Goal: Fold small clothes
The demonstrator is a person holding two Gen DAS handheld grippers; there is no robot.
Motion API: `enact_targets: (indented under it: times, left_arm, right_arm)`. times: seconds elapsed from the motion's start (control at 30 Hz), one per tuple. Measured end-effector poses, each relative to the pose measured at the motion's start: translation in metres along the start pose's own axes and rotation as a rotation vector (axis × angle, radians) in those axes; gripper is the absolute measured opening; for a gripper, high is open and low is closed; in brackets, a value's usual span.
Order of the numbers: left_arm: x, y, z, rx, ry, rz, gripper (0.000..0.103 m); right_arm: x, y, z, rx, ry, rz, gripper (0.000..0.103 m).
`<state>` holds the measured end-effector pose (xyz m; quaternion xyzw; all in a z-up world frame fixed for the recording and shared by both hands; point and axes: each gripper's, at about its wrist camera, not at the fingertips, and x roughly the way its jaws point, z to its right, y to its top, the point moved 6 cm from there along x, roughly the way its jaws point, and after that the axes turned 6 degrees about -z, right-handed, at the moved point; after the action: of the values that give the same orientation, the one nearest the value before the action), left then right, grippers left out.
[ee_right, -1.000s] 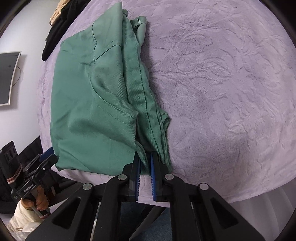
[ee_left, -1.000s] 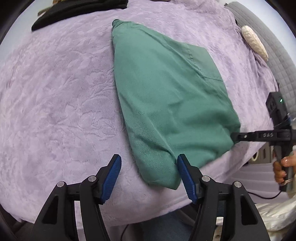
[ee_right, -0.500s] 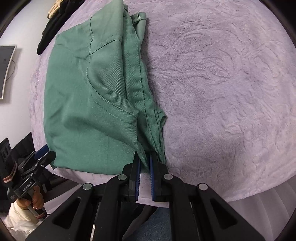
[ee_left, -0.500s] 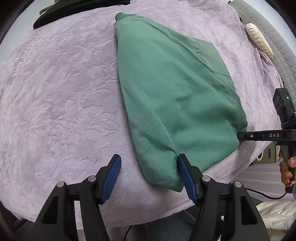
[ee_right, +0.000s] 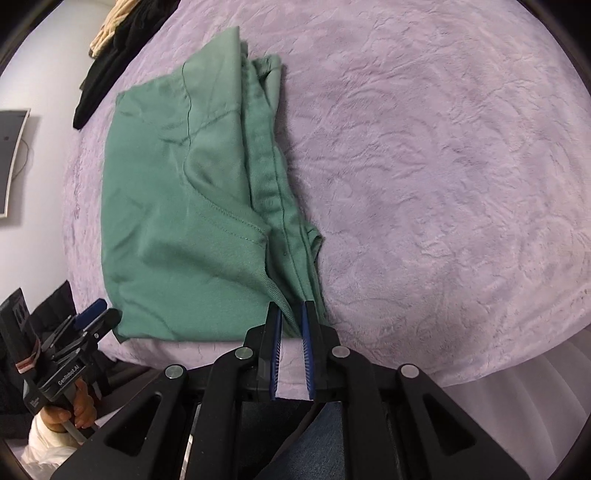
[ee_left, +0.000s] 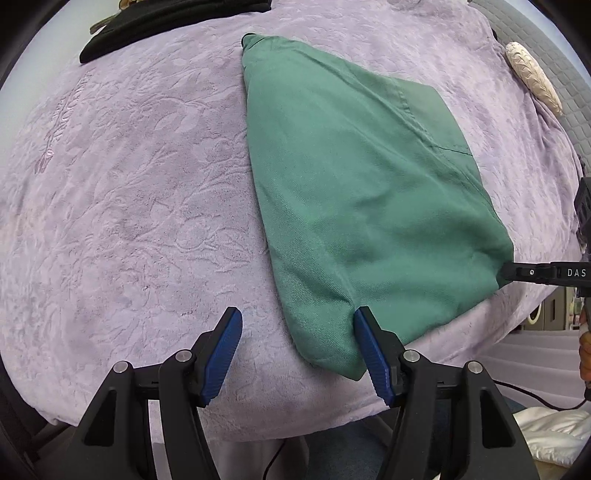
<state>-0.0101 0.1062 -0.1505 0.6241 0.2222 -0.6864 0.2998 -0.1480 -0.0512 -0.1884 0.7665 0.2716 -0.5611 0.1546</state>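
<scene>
A folded green garment [ee_left: 362,206] lies on a lilac bedspread [ee_left: 140,206], filling the centre and right of the left wrist view, its narrow end toward the top of the frame and its broad end toward the bottom right. In the right wrist view the same garment [ee_right: 184,229] sits left of centre, with seams and stacked folded edges running down its right side.

The left gripper [ee_left: 297,350] stands at the bottom of its view with its jaws wide apart and nothing clamped; the garment's near corner lies beside the blue pad [ee_left: 373,354] of the right-hand finger, and whether it touches cannot be told.

The right gripper [ee_right: 291,332] is at the bottom centre of its view, jaws narrow and just opened a little. The near right corner of the garment lies between its blue pads [ee_right: 276,343], and a small gap shows between the pads lower down. In the left wrist view this gripper [ee_left: 509,273] comes in from the right edge, its tip at the garment's right corner.

Dark clothes [ee_left: 173,26] lie at the top left of the bedspread, and a pale textured object [ee_left: 533,75] at the upper right. A hand [ee_right: 79,406] holds the left gripper's handle at the lower left of the right wrist view
</scene>
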Motion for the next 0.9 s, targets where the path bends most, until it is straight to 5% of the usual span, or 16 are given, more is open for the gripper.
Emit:
enact_targets:
  times: [0.13, 0.23, 0.3, 0.5, 0.6, 0.63, 0.67, 0.9]
  left_arm:
    - [-0.014, 0.011, -0.008, -0.035, 0.019, 0.051, 0.064]
    - [-0.019, 0.029, -0.018, -0.080, 0.022, 0.076, 0.064]
    - [-0.018, 0.045, -0.026, -0.111, 0.047, 0.086, 0.064]
    - [-0.010, 0.107, -0.038, -0.173, 0.095, 0.120, 0.064]
    - [-0.003, 0.135, -0.042, -0.201, 0.113, 0.125, 0.064]
    - [-0.001, 0.143, -0.043, -0.209, 0.115, 0.122, 0.064]
    - [0.002, 0.151, -0.044, -0.219, 0.117, 0.120, 0.064]
    - [0.007, 0.170, -0.047, -0.223, 0.141, 0.122, 0.064]
  right_arm:
    - [-0.029, 0.021, 0.000, 0.017, 0.026, 0.094, 0.019]
    - [-0.045, 0.049, -0.001, 0.021, 0.034, 0.142, 0.065]
    - [-0.050, 0.070, -0.008, -0.001, 0.037, 0.168, 0.065]
    - [-0.026, 0.144, -0.033, -0.013, 0.106, 0.147, 0.060]
    - [0.004, 0.169, -0.038, -0.008, 0.122, 0.084, 0.048]
    - [0.015, 0.174, -0.038, -0.005, 0.102, 0.055, 0.027]
    - [0.022, 0.175, -0.037, -0.007, 0.083, 0.035, 0.017]
    - [0.018, 0.175, -0.025, -0.114, -0.080, 0.054, 0.011]
